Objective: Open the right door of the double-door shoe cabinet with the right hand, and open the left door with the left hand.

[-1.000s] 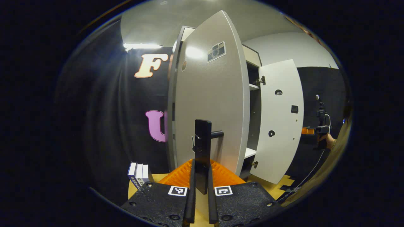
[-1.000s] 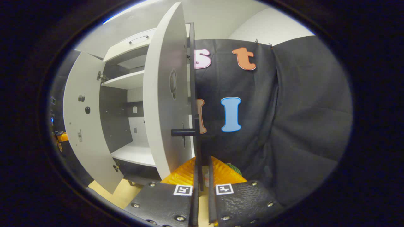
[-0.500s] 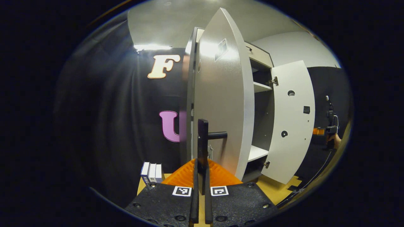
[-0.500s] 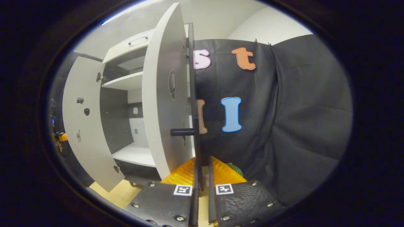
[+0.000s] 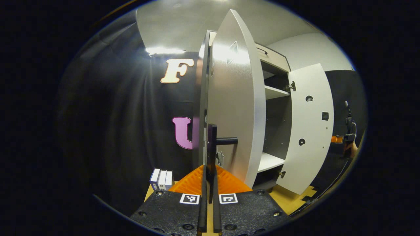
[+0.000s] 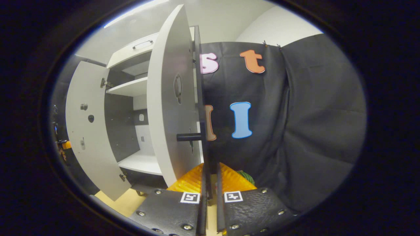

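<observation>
In the left gripper view the left door (image 5: 236, 98) of the white shoe cabinet stands swung out, nearly edge-on. Its black handle (image 5: 212, 141) sits between my left gripper's (image 5: 209, 170) fingers, which are shut on it. The right door (image 5: 310, 131) hangs wide open, and beyond its edge a hand holds the right gripper (image 5: 348, 136). In the right gripper view the right door (image 6: 169, 108) is also nearly edge-on. My right gripper (image 6: 210, 168) is shut on that door's black handle (image 6: 204, 134). The left door (image 6: 87, 131) shows its inner face at the far left.
White shelves (image 5: 274, 92) and a dark back panel show inside the cabinet, with a drawer front (image 6: 137, 46) on top. A few books (image 5: 160, 178) stand on the wooden floor (image 5: 288, 196) by the cloth wall. A cable (image 5: 331, 182) trails down at the right.
The left door has swung further open with my left gripper on its handle, turning more edge-on. The right door and right gripper have barely moved.
</observation>
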Action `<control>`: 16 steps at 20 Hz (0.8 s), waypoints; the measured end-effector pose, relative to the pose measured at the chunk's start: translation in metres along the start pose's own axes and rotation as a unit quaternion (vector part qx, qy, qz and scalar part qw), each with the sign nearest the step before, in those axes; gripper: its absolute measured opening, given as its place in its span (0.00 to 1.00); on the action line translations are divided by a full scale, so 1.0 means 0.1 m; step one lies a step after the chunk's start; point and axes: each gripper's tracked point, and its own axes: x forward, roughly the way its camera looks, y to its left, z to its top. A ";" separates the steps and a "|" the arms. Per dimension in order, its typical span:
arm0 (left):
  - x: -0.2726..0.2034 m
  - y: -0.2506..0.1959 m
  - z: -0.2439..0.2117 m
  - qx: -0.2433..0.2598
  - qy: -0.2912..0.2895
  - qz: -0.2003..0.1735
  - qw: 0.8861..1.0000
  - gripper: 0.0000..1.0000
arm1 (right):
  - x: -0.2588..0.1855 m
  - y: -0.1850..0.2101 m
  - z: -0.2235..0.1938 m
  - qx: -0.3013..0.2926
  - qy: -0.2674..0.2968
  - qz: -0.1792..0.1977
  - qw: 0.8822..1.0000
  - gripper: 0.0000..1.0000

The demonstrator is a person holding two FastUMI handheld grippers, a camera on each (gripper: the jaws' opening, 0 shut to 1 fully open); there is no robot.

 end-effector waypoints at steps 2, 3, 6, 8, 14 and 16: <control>0.02 0.02 -0.01 0.002 0.002 0.017 1.000 0.07 | 0.00 0.01 0.00 0.000 0.000 0.001 1.000 0.13; 0.01 0.02 -0.05 0.004 0.007 0.025 1.000 0.09 | 0.00 0.01 0.00 0.001 -0.001 0.001 1.000 0.13; -0.04 0.02 -0.11 0.009 0.017 0.040 0.999 0.12 | -0.01 0.01 0.00 -0.006 0.000 -0.002 1.000 0.13; -0.10 -0.04 0.06 0.005 -0.009 0.042 0.999 0.11 | -0.01 0.01 0.00 -0.019 0.000 -0.007 1.000 0.19; -0.37 -0.15 0.31 0.006 -0.020 0.065 0.998 0.07 | -0.10 0.05 0.11 -0.081 -0.012 -0.019 0.996 0.15; -0.46 -0.32 0.31 0.021 -0.008 0.066 0.998 0.07 | -0.23 0.11 0.16 -0.091 -0.016 -0.013 0.996 0.15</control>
